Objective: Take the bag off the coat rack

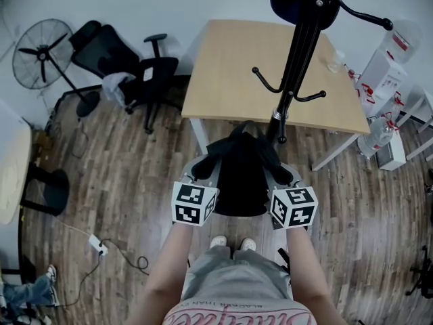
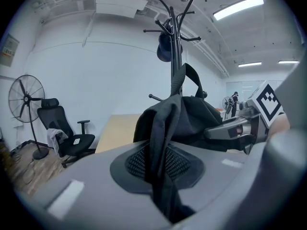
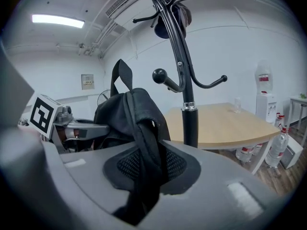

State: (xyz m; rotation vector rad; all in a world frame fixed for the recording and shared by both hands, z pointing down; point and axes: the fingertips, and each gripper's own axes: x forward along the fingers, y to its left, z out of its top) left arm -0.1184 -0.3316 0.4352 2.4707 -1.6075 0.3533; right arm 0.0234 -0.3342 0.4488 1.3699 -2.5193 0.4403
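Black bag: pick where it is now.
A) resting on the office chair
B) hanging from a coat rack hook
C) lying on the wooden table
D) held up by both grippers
D: the left gripper and the right gripper are each shut on the bag, which hangs between them.

The bag (image 1: 240, 175) hangs between the left gripper (image 1: 201, 169) and right gripper (image 1: 287, 175), before the coat rack (image 1: 298, 59), with the table (image 1: 230, 73) behind.

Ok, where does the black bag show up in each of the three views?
Head view: bag at centre, just below the middle.
Left gripper view: bag centre to right, strap running down the middle.
Right gripper view: bag left of centre.
Shared landmark: the coat rack, beyond the bag in all three.
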